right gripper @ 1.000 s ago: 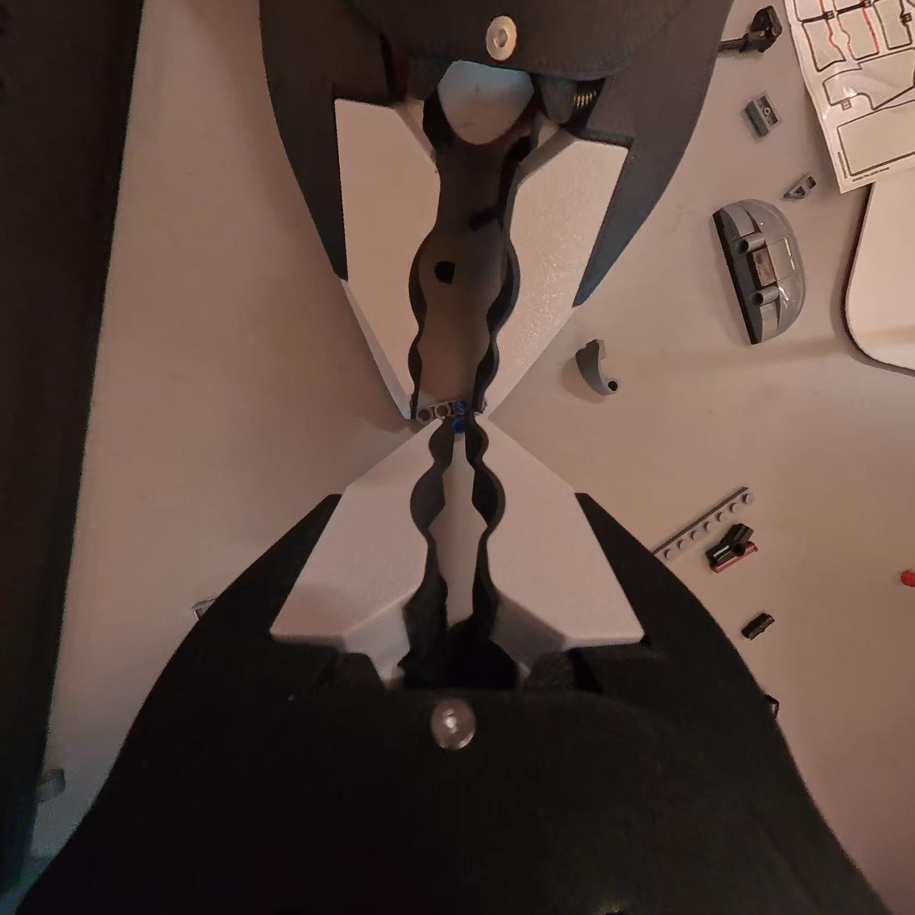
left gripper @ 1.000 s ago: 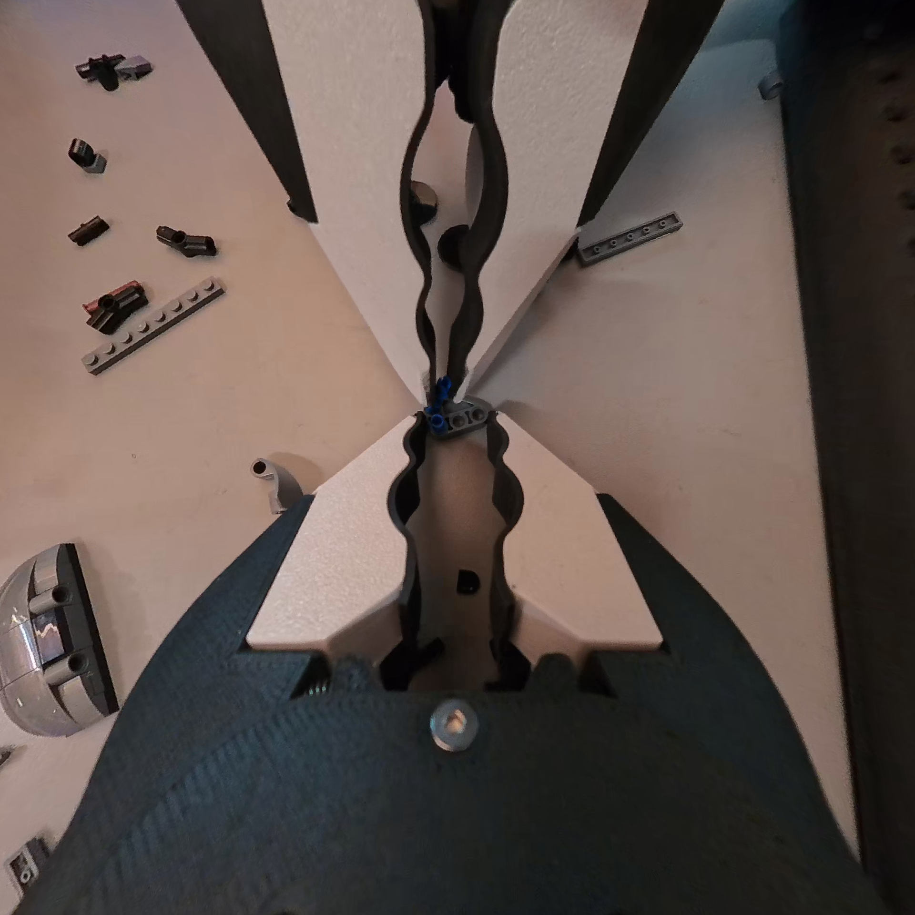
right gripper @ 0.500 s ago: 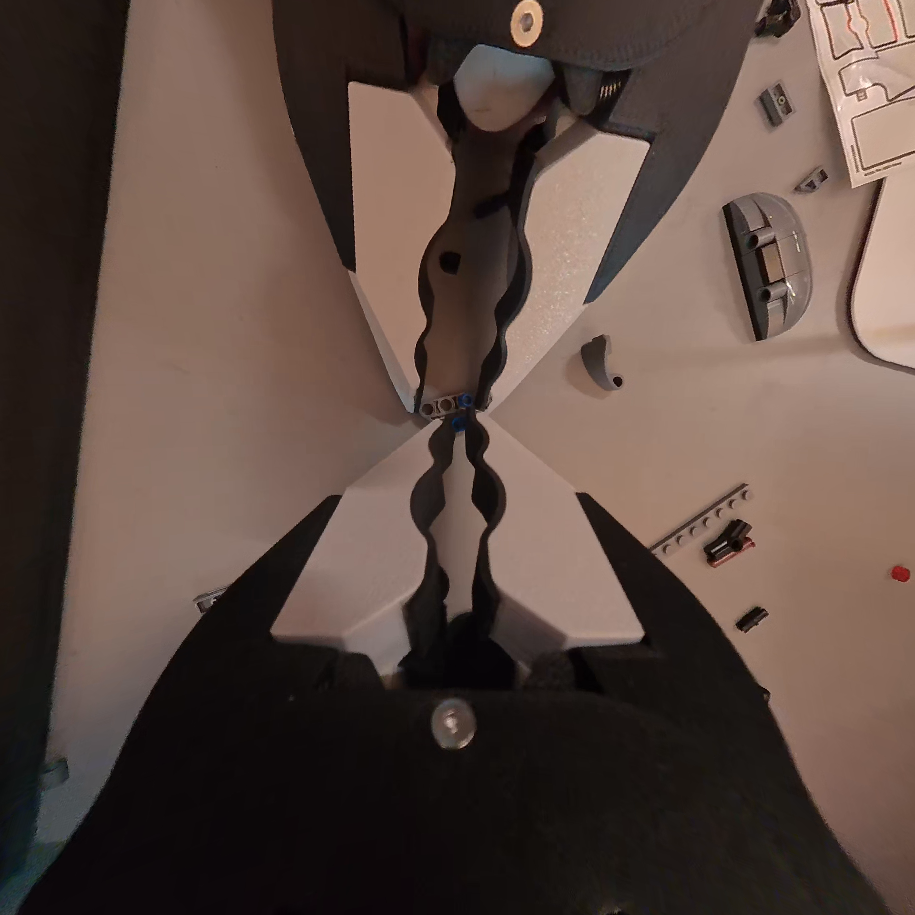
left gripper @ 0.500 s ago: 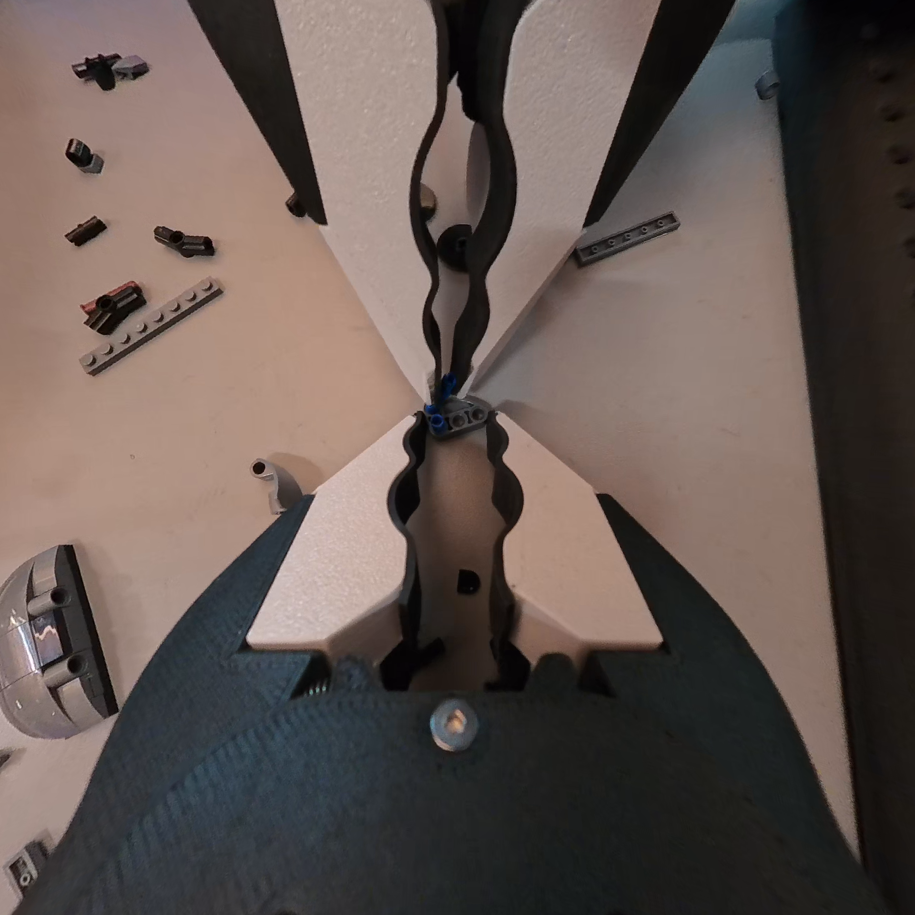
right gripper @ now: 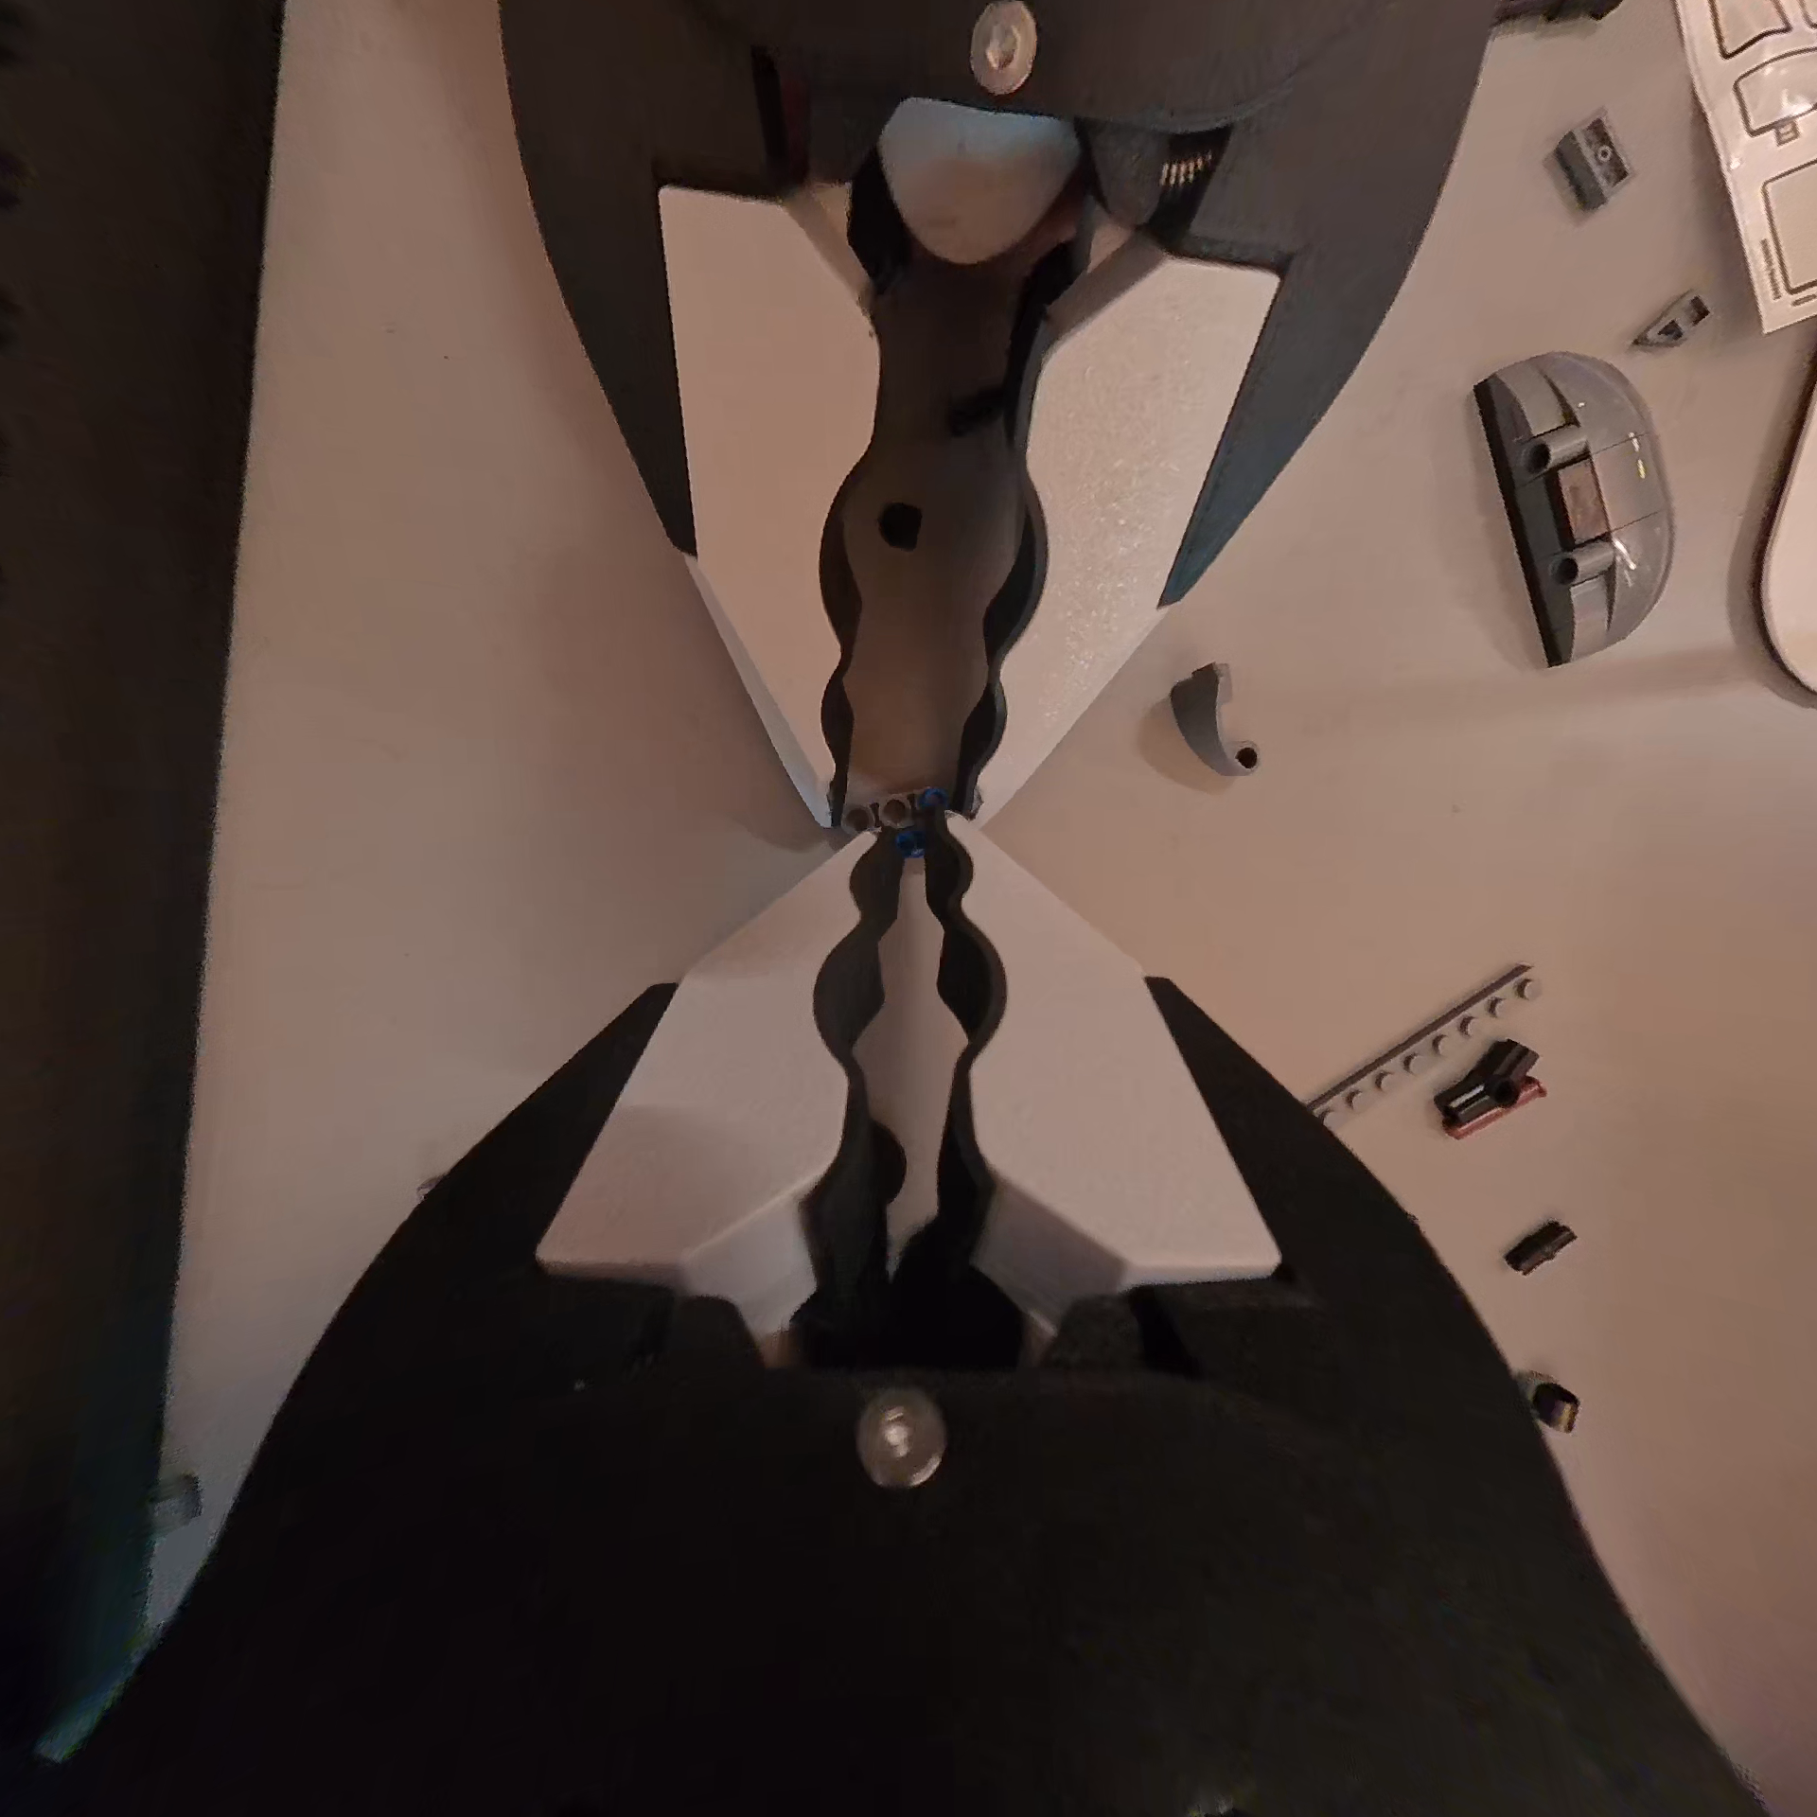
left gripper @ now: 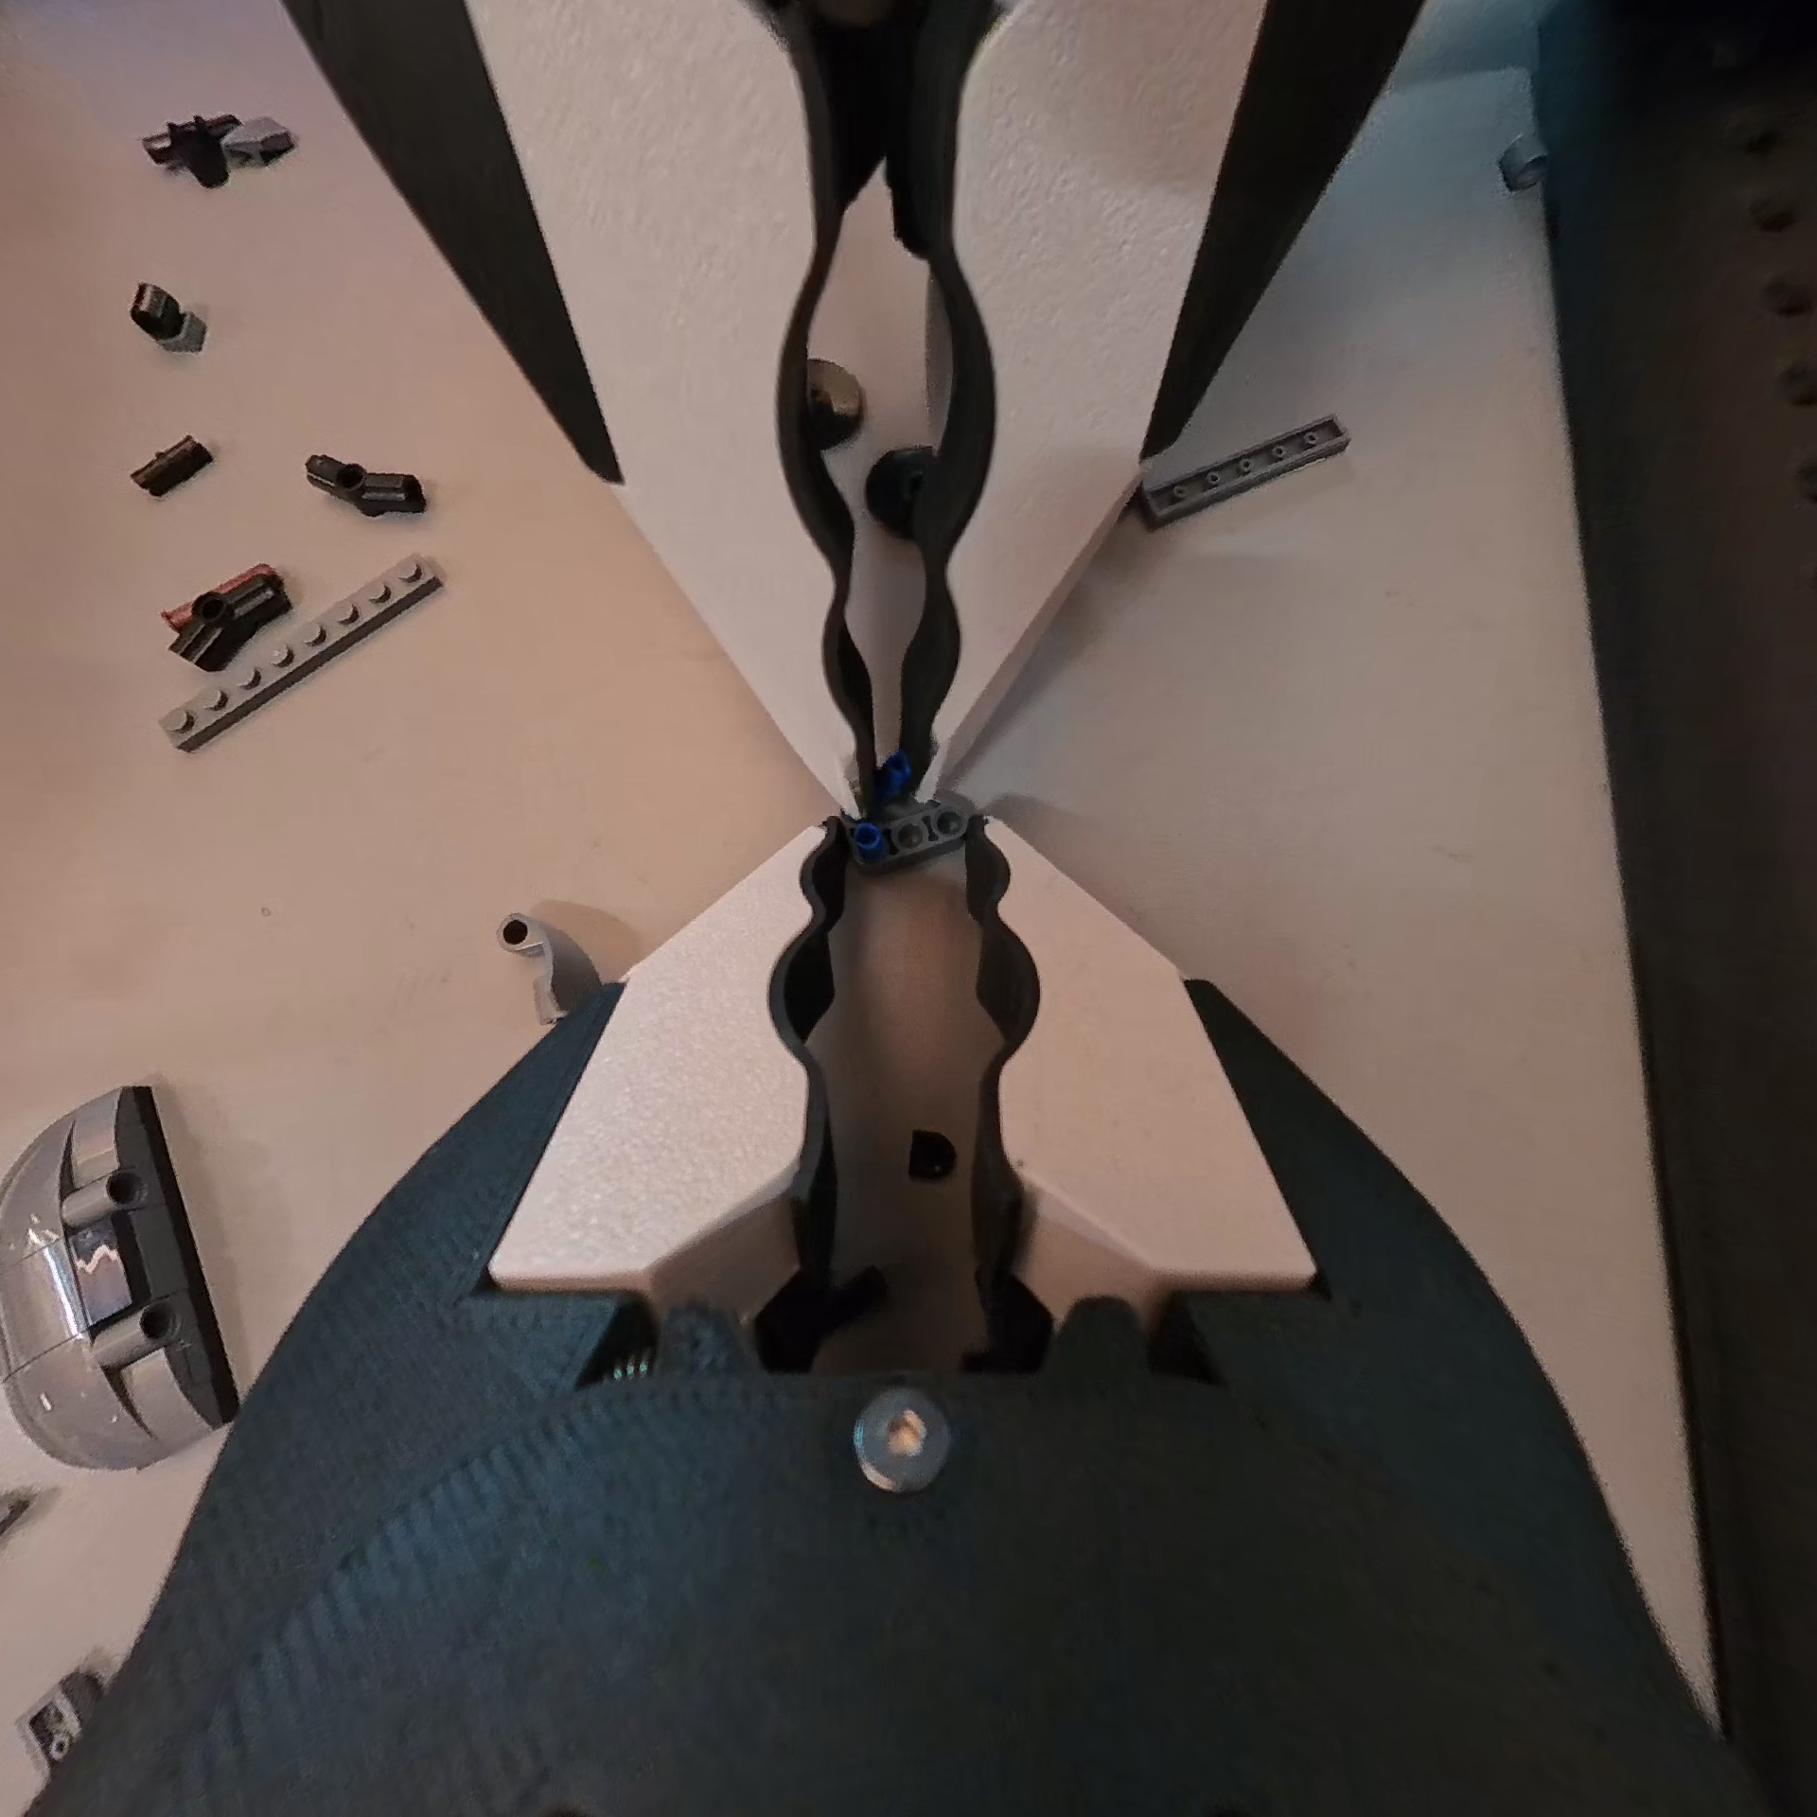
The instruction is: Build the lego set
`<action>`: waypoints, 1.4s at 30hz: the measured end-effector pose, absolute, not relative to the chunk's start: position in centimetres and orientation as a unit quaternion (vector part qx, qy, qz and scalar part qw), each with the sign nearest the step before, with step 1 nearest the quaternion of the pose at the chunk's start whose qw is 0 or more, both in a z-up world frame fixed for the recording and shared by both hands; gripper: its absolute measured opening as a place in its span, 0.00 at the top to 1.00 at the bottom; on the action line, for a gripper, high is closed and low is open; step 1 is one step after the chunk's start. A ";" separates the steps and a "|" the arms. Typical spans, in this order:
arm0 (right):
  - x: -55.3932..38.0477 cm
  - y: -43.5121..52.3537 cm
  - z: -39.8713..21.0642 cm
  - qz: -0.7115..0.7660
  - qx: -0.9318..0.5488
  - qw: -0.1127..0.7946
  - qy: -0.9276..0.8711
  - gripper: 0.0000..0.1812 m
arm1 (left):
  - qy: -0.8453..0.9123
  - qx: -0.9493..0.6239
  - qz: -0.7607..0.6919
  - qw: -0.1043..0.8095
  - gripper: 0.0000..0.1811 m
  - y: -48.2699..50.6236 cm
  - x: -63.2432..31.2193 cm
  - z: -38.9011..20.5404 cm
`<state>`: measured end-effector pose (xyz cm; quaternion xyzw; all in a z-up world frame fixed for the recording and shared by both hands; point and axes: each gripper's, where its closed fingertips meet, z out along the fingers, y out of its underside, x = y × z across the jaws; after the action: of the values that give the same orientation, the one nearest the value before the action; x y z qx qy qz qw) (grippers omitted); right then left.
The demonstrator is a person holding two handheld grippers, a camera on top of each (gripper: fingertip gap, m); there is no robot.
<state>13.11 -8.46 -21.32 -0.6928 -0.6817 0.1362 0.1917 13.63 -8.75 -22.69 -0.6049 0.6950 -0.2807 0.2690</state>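
My left gripper [left gripper: 909, 831] is shut on a small dark grey beam with holes [left gripper: 919, 838], held crosswise at its tips; a blue pin [left gripper: 865, 837] sits in the beam's left hole. My right gripper [right gripper: 909, 848] faces it tip to tip and is shut on a second blue pin [right gripper: 910, 842], which also shows in the left wrist view [left gripper: 893, 772], touching the beam's top edge. In the right wrist view the beam [right gripper: 890, 811] lies across the left gripper's tips. Both grippers hover above the white table.
Loose parts lie on the table [left gripper: 1229, 787]: a long grey plate [left gripper: 300, 654], black connectors [left gripper: 364, 484], a grey curved piece [left gripper: 551, 959], a grey domed assembly [left gripper: 93, 1298], a short grey plate [left gripper: 1244, 472]. An instruction sheet [right gripper: 1750, 147] lies at the right wrist view's top right. A dark edge [left gripper: 1691, 885] borders the table. Left and right tips are no more than a few centimetres apart. The long grey plate [left gripper: 300, 654] is about 12 cm from both grippers' fingertips. My right wrist view [right gripper: 1425, 1045] looks at it from another angle.
The right gripper has shifted slightly against the left one, keeping its blue pin at the beam. Both stay shut on their parts.
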 end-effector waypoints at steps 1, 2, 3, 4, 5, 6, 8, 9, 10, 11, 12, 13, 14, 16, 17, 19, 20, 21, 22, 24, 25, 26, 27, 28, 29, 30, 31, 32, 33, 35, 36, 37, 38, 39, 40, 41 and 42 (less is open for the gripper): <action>13.1 -8.5 -21.3 0.143 -0.696 0.189 -0.678 0.98 | 0.695 -0.604 -0.280 0.270 0.88 -8.7 13.6 -22.7; 13.1 -8.5 -21.3 0.151 -0.698 0.188 -0.675 0.98 | 0.695 -0.604 -0.280 0.269 0.88 -8.7 13.6 -22.7; 13.1 -8.5 -21.3 0.155 -0.697 0.187 -0.674 0.98 | 0.696 -0.604 -0.280 0.270 0.88 -8.7 13.6 -22.7; 13.1 -8.5 -21.3 0.157 -0.698 0.185 -0.674 0.98 | 0.696 -0.604 -0.280 0.270 0.88 -8.7 13.6 -22.7; 13.0 -8.5 -21.3 0.161 -0.698 0.183 -0.673 0.98 | 0.696 -0.604 -0.280 0.270 0.88 -8.7 13.6 -22.7; 13.0 -8.4 -21.3 0.167 -0.699 0.182 -0.671 0.98 | 0.696 -0.603 -0.279 0.270 0.88 -8.8 13.6 -22.7; 12.9 -8.3 -21.3 0.178 -0.704 0.175 -0.665 0.98 | 0.697 -0.603 -0.279 0.270 0.88 -8.8 13.6 -22.7; 12.9 -8.3 -21.3 0.180 -0.706 0.170 -0.663 0.98 | 0.697 -0.603 -0.279 0.270 0.88 -8.7 13.6 -22.7; 12.9 -8.3 -21.3 0.180 -0.707 0.167 -0.663 0.98 | 0.697 -0.603 -0.280 0.270 0.88 -8.8 13.6 -22.7; 13.0 -8.3 -21.3 0.178 -0.706 0.166 -0.665 0.98 | 0.697 -0.602 -0.280 0.270 0.88 -8.8 13.6 -22.7; 13.0 -8.2 -21.3 0.180 -0.708 0.166 -0.662 0.98 | 0.697 -0.602 -0.279 0.270 0.88 -8.8 13.6 -22.7; 13.1 -8.1 -21.4 0.186 -0.711 0.166 -0.658 0.98 | 0.697 -0.602 -0.281 0.269 0.88 -8.8 13.6 -22.7; 13.2 -8.0 -21.6 0.187 -0.712 0.166 -0.657 0.99 | 0.700 -0.599 -0.280 0.270 0.88 -8.9 13.7 -22.7; 13.4 -8.0 -21.9 0.178 -0.712 0.161 -0.660 0.98 | 0.701 -0.598 -0.278 0.272 0.88 -8.9 13.7 -22.7; 13.3 -8.0 -21.8 0.175 -0.710 0.163 -0.662 0.98 | 0.700 -0.599 -0.281 0.270 0.88 -8.9 13.7 -22.7; 13.4 -8.0 -21.8 0.171 -0.710 0.166 -0.663 0.98 | 0.701 -0.598 -0.280 0.270 0.88 -8.9 13.7 -22.7; 13.4 -8.0 -21.8 0.172 -0.710 0.167 -0.662 0.98 | 0.701 -0.598 -0.280 0.270 0.88 -8.9 13.7 -22.7; 13.4 -8.0 -21.8 0.174 -0.711 0.166 -0.660 0.98 | 0.701 -0.598 -0.280 0.270 0.88 -9.0 13.7 -22.7; 13.3 -8.0 -21.8 0.179 -0.716 0.163 -0.655 0.98 | 0.701 -0.598 -0.280 0.270 0.88 -8.9 13.7 -22.7; 13.3 -7.9 -21.8 0.197 -0.724 0.162 -0.641 0.98 | 0.698 -0.601 -0.279 0.271 0.88 -8.8 13.7 -22.7; 13.4 -7.8 -21.8 0.203 -0.726 0.164 -0.636 0.98 | 0.698 -0.601 -0.279 0.271 0.88 -8.8 13.7 -22.7; 13.7 -7.6 -21.8 0.202 -0.731 0.165 -0.631 0.96 | 0.699 -0.600 -0.279 0.271 0.88 -8.8 13.6 -22.7; 14.1 -7.4 -21.7 0.201 -0.736 0.168 -0.625 0.95 | 0.700 -0.600 -0.278 0.272 0.88 -8.8 13.6 -22.7; 14.3 -7.4 -21.4 0.208 -0.737 0.173 -0.619 0.95 | 0.700 -0.599 -0.277 0.272 0.88 -8.8 13.6 -22.7; 14.4 -7.3 -21.0 0.216 -0.738 0.181 -0.613 0.95 | 0.701 -0.598 -0.274 0.276 0.88 -8.7 13.6 -22.7; 14.4 -7.1 -20.6 0.223 -0.741 0.192 -0.604 0.94 | 0.705 -0.592 -0.264 0.288 0.88 -8.4 13.6 -22.5; 14.4 -6.7 -20.1 0.234 -0.746 0.204 -0.590 0.94 | 0.707 -0.587 -0.252 0.304 0.88 -8.1 13.6 -22.3; 14.2 -6.4 -19.6 0.252 -0.750 0.215 -0.572 0.95 | 0.706 -0.585 -0.243 0.318 0.88 -7.8 13.6 -22.0; 14.1 -6.2 -19.2 0.270 -0.755 0.220 -0.556 0.95 | 0.703 -0.581 -0.236 0.335 0.88 -7.5 13.6 -21.5; 14.4 -5.8 -19.2 0.289 -0.768 0.213 -0.530 0.91 | 0.698 -0.573 -0.217 0.372 0.88 -6.8 13.6 -20.4; 14.2 -5.8 -19.1 0.311 -0.771 0.211 -0.515 0.90 | 0.695 -0.568 -0.206 0.390 0.88 -6.4 13.6 -19.9; 13.9 -5.6 -18.9 0.335 -0.772 0.212 -0.497 0.90 | 0.693 -0.564 -0.191 0.406 0.88 -6.1 13.5 -19.5; 13.6 -5.5 -18.7 0.357 -0.772 0.212 -0.481 0.89 | 0.694 -0.557 -0.175 0.421 0.88 -5.8 13.5 -19.1; 13.4 -5.5 -18.4 0.377 -0.770 0.209 -0.471 0.87 | 0.695 -0.552 -0.160 0.432 0.88 -5.6 13.4 -18.9; 13.1 -5.5 -18.0 0.396 -0.767 0.209 -0.459 0.85 | 0.696 -0.546 -0.147 0.442 0.88 -5.5 13.4 -18.7; 12.8 -5.5 -17.6 0.415 -0.764 0.209 -0.447 0.85 | 0.698 -0.539 -0.132 0.453 0.88 -5.4 13.4 -18.5; 12.5 -5.7 -17.2 0.434 -0.761 0.205 -0.437 0.83 | 0.701 -0.532 -0.117 0.460 0.88 -5.3 13.3 -18.3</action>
<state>12.49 -5.70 -17.25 -0.7608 -0.4372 0.4338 0.2049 13.34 -5.33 -18.34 -0.5325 0.7011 -0.1170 0.4597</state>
